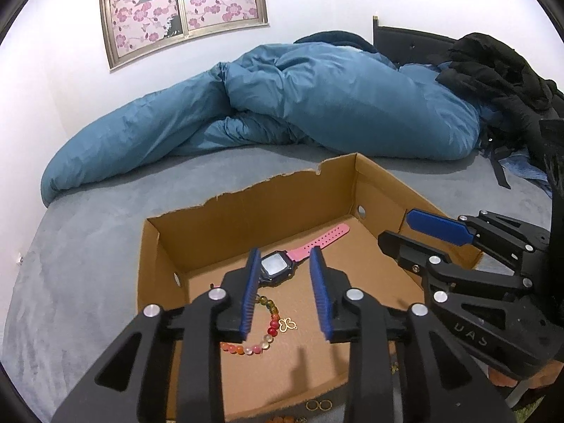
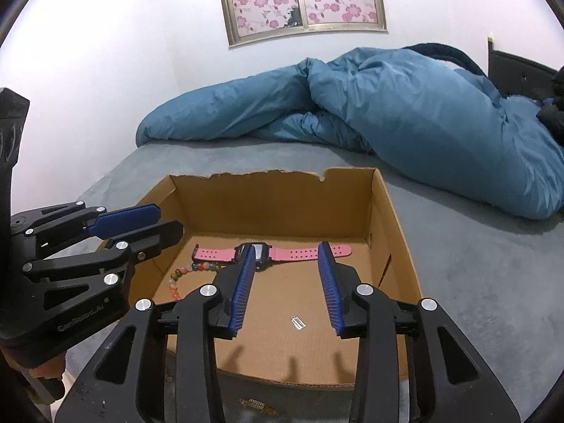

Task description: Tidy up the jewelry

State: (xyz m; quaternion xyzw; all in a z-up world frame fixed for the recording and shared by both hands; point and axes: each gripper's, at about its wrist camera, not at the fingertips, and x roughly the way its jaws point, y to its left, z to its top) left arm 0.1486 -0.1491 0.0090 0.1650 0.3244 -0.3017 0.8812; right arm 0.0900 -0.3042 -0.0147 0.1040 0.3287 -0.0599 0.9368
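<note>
An open cardboard box (image 1: 246, 211) (image 2: 275, 194) lies on the bed. Inside lie a pink-strapped digital watch (image 1: 282, 264) (image 2: 299, 253), a coloured bead bracelet (image 1: 268, 328) (image 2: 176, 282) with a gold butterfly charm (image 1: 287, 324), and a small silver piece (image 2: 298, 322). My left gripper (image 1: 285, 296) is open and empty above the bracelet and watch. My right gripper (image 2: 287, 289) is open and empty above the box floor, near the silver piece. Each gripper shows in the other's view: the right one (image 1: 416, 232), the left one (image 2: 148, 225).
Two gold rings (image 1: 317, 404) and small beads lie on the bed before the box's near edge; a gold piece (image 2: 253, 403) lies there too. A blue duvet (image 1: 282, 98) is piled behind the box, with black clothes (image 1: 500, 70) at the right.
</note>
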